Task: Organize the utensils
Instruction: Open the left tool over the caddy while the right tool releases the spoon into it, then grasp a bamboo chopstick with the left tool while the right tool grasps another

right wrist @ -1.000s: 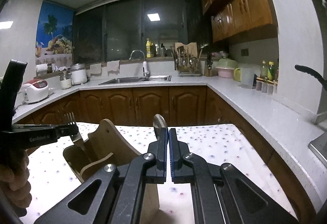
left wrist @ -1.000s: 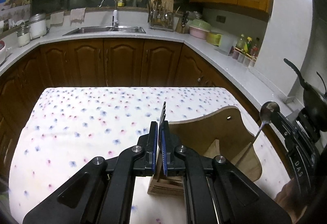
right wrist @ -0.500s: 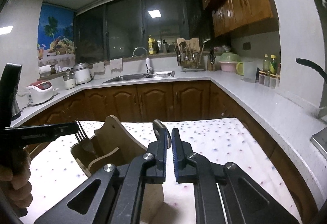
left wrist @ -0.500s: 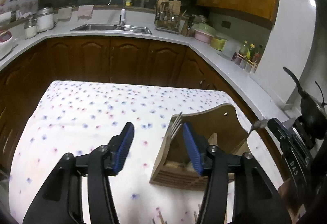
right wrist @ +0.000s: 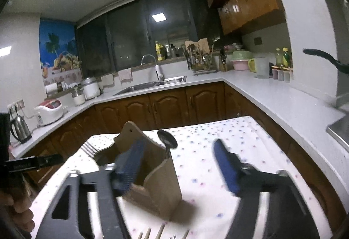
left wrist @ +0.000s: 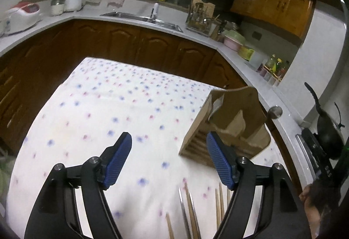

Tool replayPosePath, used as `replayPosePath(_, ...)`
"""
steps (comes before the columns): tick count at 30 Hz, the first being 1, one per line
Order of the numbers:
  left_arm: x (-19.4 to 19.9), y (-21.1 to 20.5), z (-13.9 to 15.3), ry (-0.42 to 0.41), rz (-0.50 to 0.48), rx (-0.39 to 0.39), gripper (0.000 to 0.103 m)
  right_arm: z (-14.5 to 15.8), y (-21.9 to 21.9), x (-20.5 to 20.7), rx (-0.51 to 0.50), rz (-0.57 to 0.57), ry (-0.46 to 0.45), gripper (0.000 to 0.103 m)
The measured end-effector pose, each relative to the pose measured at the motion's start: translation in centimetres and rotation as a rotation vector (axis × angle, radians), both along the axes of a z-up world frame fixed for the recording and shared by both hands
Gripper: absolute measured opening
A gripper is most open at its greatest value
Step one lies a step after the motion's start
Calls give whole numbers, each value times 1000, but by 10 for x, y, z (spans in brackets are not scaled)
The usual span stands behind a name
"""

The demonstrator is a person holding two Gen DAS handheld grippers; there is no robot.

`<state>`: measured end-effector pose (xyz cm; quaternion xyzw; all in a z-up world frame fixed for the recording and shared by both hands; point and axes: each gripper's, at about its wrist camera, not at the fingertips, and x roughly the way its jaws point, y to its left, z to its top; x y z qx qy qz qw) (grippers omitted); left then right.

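Observation:
A wooden utensil holder [left wrist: 231,127] stands on the flower-print tablecloth [left wrist: 122,108]; it also shows in the right wrist view [right wrist: 157,171]. A metal spoon [right wrist: 167,143] stands in it, its bowl up, and a fork [right wrist: 89,149] sticks out on its left side. The spoon's bowl shows past the holder in the left wrist view [left wrist: 275,111]. My left gripper [left wrist: 169,161] is open and empty, to the left of the holder. My right gripper [right wrist: 177,165] is open and empty, just in front of the holder. Wooden chopsticks [left wrist: 192,215] and a metal utensil lie on the cloth near me.
Wooden cabinets and a white counter [right wrist: 272,95] run around the table, with a sink [right wrist: 152,84], a rice cooker [right wrist: 50,111] and a kettle [right wrist: 18,127]. A black pan [left wrist: 327,136] sits on the right. Chopstick tips [right wrist: 161,231] show at the bottom edge.
Both grippers have opened. The left one let go of the fork and the right one let go of the spoon; both now stand in the holder. The left gripper has drawn back and left.

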<state>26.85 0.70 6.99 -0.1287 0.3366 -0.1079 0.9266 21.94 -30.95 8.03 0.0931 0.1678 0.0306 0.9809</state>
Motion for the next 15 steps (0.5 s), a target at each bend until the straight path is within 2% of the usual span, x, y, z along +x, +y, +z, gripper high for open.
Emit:
replayPosePath(1, -7, 3, -3, 7, 4, -6, 73, -1, -2, -6, 13, 3, 5, 87)
replayPosePath(4, -26, 9, -10, 22, 20, -16, 73, -8, -9, -27, 69, 12, 34, 94)
replayPosePath(9, -55, 12, -28, 61, 27, -22, 74, -22, -18, -59, 156, 3, 94, 96)
replayPosePath(15, -79, 15, -47, 110, 38, -45, 74, -40, -20, -95, 201, -11, 150, 96)
